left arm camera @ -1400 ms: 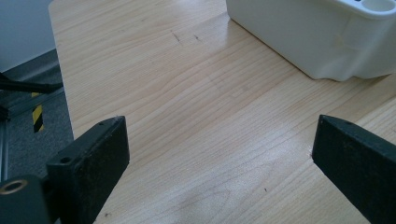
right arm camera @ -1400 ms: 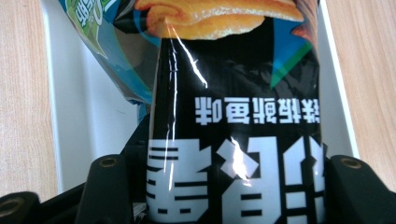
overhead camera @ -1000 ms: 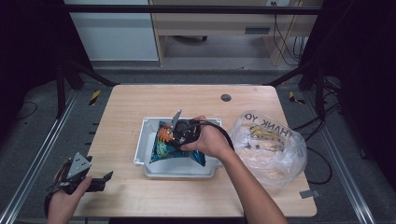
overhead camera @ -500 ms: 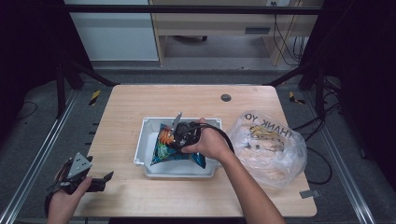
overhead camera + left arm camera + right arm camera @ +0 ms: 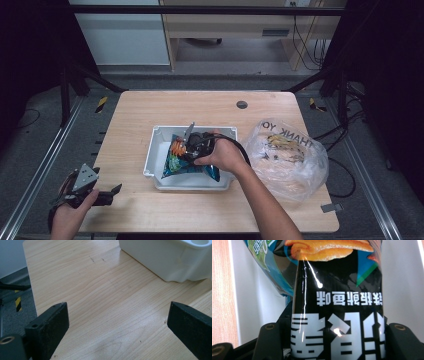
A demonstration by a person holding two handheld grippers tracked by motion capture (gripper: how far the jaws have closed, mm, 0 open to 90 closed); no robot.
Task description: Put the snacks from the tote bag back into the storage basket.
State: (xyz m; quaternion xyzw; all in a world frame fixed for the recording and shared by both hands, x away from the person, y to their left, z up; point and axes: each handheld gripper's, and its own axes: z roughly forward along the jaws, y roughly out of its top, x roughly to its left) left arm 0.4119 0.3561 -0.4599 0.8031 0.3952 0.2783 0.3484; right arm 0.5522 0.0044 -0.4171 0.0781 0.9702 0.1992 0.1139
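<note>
A white bin [image 5: 155, 150] sits mid-table with snack bags in it. My right gripper [image 5: 192, 145] reaches into the bin from the right, shut on a black chip bag [image 5: 337, 315] with white lettering that stands between its jaws [image 5: 337, 342]. A blue-green snack bag [image 5: 172, 162] lies under it, its corner [image 5: 269, 260] showing against the bin's white floor [image 5: 402, 285]. My left gripper [image 5: 112, 192] rests at the table's front left corner. Its jaws [image 5: 117, 322] stand open over bare wood, with the bin's outer wall [image 5: 162, 260] ahead of them.
A crumpled clear plastic shopping bag [image 5: 287, 157] with printed lettering lies to the right of the bin. A round dark grommet [image 5: 242, 104] sits near the table's far edge. Bare wood stretches between the left gripper and the bin.
The right hand has shifted only slightly over the bin, still gripping the black bag. The left hand has stayed put.
</note>
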